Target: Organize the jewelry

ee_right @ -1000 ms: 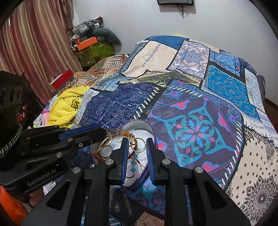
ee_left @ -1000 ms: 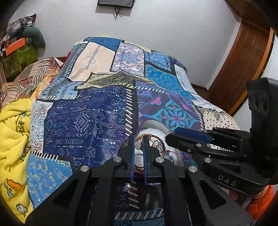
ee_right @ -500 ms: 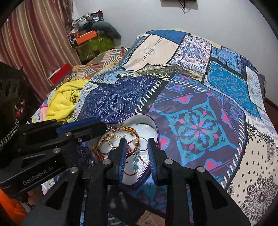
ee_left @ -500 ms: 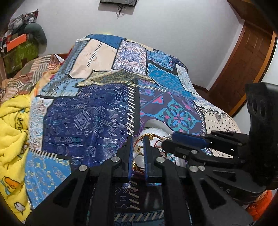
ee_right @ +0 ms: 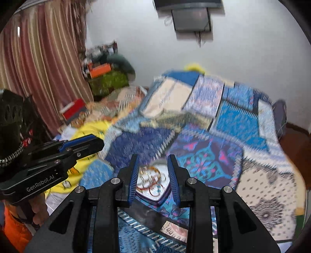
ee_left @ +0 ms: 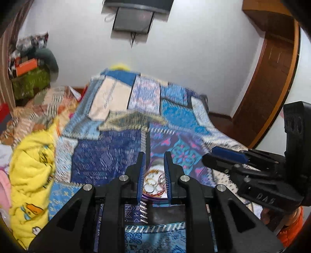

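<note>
A heart-shaped purple box (ee_right: 161, 196) with a white lining lies on the patchwork bedspread (ee_right: 204, 155). It holds gold rings (ee_left: 150, 182) and beaded bracelets (ee_right: 153, 183). My left gripper (ee_left: 154, 174) is open and empty, above and short of the box, which shows between its jaws. My right gripper (ee_right: 153, 179) is open and empty, also above the box. Each gripper shows in the other's view: the right one (ee_left: 252, 175) and the left one (ee_right: 48, 161). Both views are blurred.
A yellow blanket (ee_left: 31, 175) lies on the left of the bed. Piled clothes and boxes (ee_right: 105, 75) stand by the curtain (ee_right: 38, 77). A wooden door (ee_left: 272, 77) is at the right. A screen (ee_left: 134, 17) hangs on the wall.
Both grippers have lifted and pulled back from the box, and their jaws have opened wider. The box now looks smaller and lower in both views.
</note>
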The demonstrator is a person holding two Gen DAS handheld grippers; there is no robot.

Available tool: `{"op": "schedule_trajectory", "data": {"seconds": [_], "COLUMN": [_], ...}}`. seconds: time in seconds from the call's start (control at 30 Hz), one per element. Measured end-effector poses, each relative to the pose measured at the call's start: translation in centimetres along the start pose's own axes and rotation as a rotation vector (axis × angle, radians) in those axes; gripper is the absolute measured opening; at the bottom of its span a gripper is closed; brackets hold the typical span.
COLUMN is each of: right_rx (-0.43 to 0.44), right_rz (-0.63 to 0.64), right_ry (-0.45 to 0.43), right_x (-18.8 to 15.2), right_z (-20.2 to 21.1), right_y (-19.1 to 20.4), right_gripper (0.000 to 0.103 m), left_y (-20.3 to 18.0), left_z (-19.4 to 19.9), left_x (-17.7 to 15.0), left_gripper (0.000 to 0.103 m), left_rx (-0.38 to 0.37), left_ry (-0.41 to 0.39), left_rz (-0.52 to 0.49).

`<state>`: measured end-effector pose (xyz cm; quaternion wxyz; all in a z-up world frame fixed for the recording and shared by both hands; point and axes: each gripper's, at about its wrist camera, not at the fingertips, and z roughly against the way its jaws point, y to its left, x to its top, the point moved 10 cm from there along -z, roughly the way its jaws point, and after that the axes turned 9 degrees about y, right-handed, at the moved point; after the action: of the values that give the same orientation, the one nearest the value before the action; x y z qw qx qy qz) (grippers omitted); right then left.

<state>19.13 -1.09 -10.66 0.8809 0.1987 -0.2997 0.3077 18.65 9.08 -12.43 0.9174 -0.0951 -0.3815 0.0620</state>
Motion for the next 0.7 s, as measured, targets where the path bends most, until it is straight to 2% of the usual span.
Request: {"op": "schedule_trajectory", "data": {"seconds": [0.13, 0.2, 0.3, 0.37, 0.53, 0.7], "right_rx": [0.001, 0.001, -0.016, -0.036, -0.087, -0.129], "right_rz": [0.014, 0.020, 0.029, 0.032, 0.036, 0.020], "right_ry": [-0.144, -0.230, -0.322, -0.384, -0.472, -0.511], "right_x": [1.8, 2.4, 2.7, 2.6, 2.0, 1.7], "right_z": [5.9, 9.5, 13.0, 15.4, 18.6, 19.1], "right_y": [1.4, 2.4, 3.5, 4.3, 5.5, 5.5], "right_gripper": [0.027, 0.027, 0.029, 0.040, 0.062, 0.084], "left_y": [-1.9, -3.2, -4.7, -5.3, -6.2, -6.4], "left_z": [5.9, 9.1, 14.1, 16.3, 20.9, 23.4], "left_x": [1.5, 2.1, 2.2, 2.0, 1.1, 0.2], "left_gripper": [0.019, 0.034, 0.038, 0.042, 0.060, 0.091], "left_rx": [0.009, 0.018, 0.052, 0.060, 0.097, 0.094], "left_ry": [-0.118, -0.188, -0.309, -0.346, -0.440, -0.489], "left_rz": [-0.046, -0.081, -0.118, -0.121, -0.113, -0.102]}}
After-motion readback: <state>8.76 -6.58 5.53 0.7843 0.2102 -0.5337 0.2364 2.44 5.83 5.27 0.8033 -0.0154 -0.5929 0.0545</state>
